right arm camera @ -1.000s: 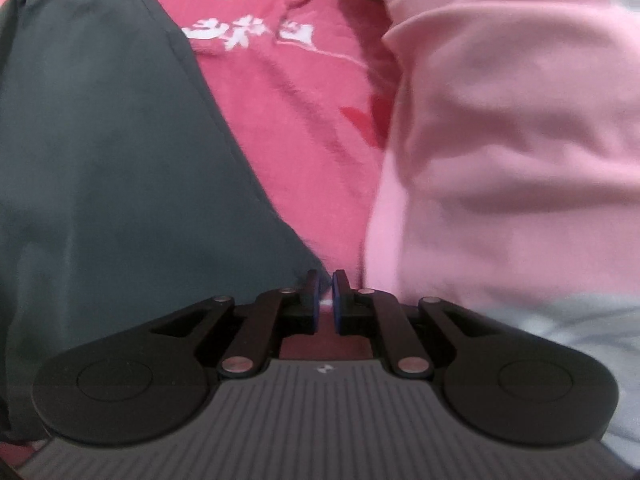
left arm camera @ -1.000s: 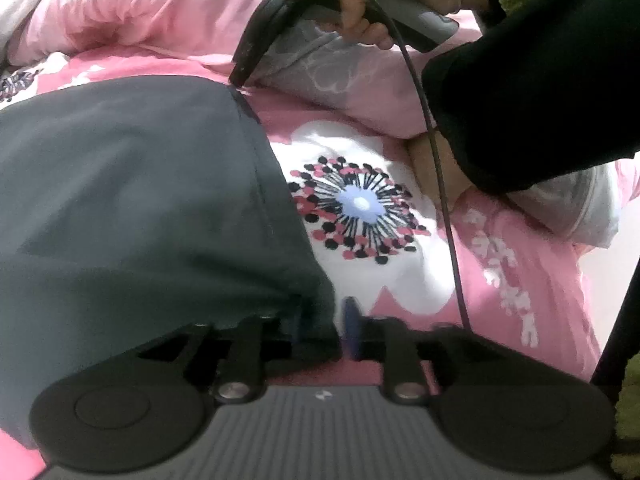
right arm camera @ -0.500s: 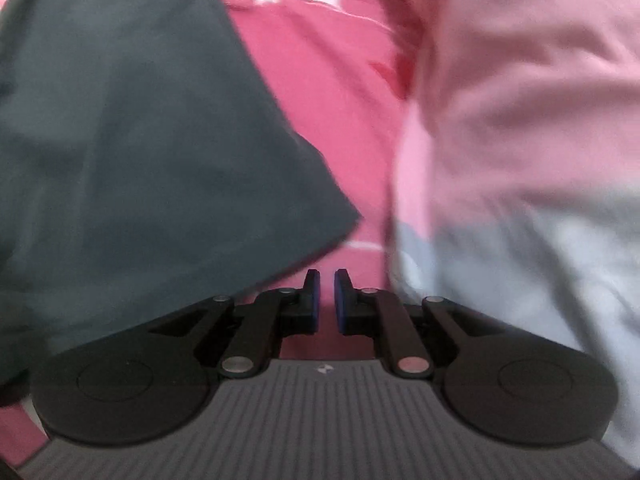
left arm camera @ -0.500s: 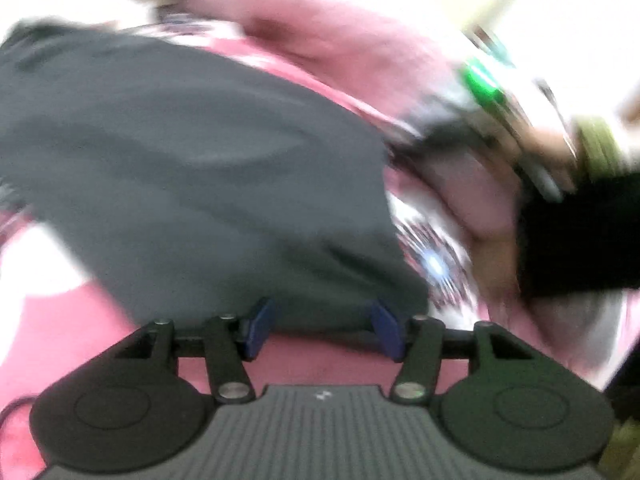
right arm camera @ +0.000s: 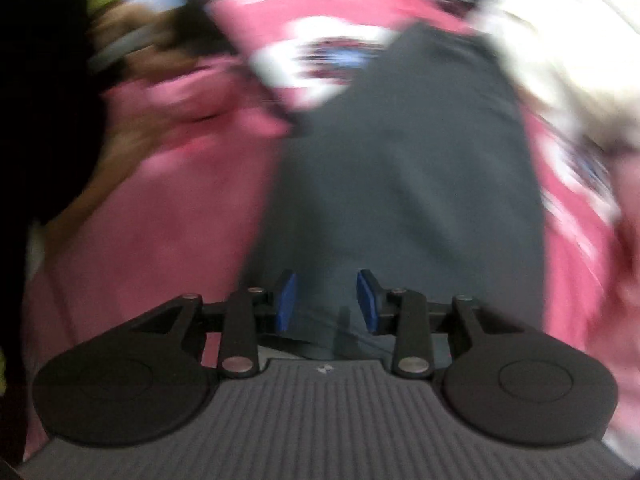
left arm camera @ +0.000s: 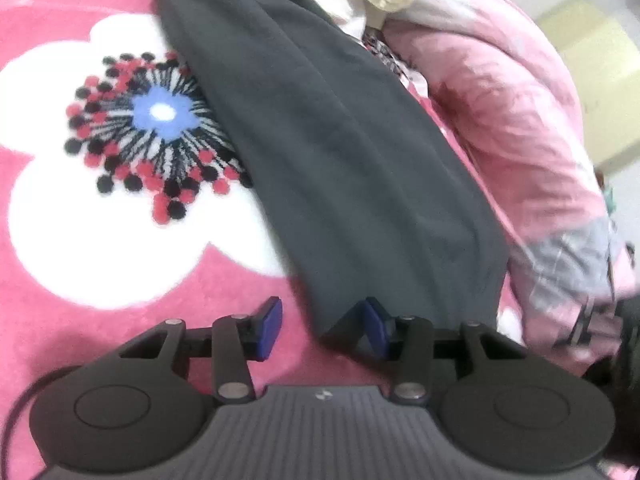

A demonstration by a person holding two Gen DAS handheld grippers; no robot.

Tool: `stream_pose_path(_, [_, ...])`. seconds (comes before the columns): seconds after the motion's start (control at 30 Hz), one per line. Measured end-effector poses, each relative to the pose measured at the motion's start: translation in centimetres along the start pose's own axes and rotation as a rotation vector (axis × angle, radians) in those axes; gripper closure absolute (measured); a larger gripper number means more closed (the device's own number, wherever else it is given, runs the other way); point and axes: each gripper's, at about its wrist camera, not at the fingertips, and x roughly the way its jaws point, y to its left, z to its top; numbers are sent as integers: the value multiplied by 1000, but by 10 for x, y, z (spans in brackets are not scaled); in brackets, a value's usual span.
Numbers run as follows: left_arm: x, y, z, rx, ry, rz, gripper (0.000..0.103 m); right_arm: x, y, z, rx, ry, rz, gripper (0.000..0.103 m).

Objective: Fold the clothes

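On the left, a white flower print (left arm camera: 120, 216) with a blue centre is showing on the pink bedspread (left arm camera: 60, 12). The dark grey garment (left arm camera: 340, 152) is lying folded lengthwise across the bed, partly over the flower and beside a bunched pink quilt (left arm camera: 520, 128) on the right. The left gripper (left arm camera: 322, 322) is closing, its fingers released, the garment's near corner lying between them, touching the right pad. In the blurred right view, the right gripper (right arm camera: 326, 300) is opening, its fingers released above the garment's near end (right arm camera: 400, 200).

pink flowered bedspread (left arm camera: 120, 320), rumpled pink quilt (left arm camera: 520, 120)
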Motion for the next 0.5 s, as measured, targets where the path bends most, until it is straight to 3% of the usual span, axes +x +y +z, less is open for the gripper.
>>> stream_pose_path(0.1, [2, 2, 3, -19, -15, -5, 64, 20, 27, 2, -129, 60, 44, 65])
stream_pose_path(0.17, [5, 4, 3, -36, -20, 2, 87, 26, 31, -2, -151, 91, 77, 65])
stream_pose_path(0.27, [10, 10, 2, -96, -25, -7, 102, 31, 32, -6, -154, 123, 97, 68])
stream_pose_path(0.37, [5, 18, 2, -137, -51, -20, 103, 39, 30, -12, -147, 147, 59, 91])
stream_pose_path(0.5, [-6, 27, -1, -173, -89, -24, 103, 32, 28, -11, -110, 134, 81, 98])
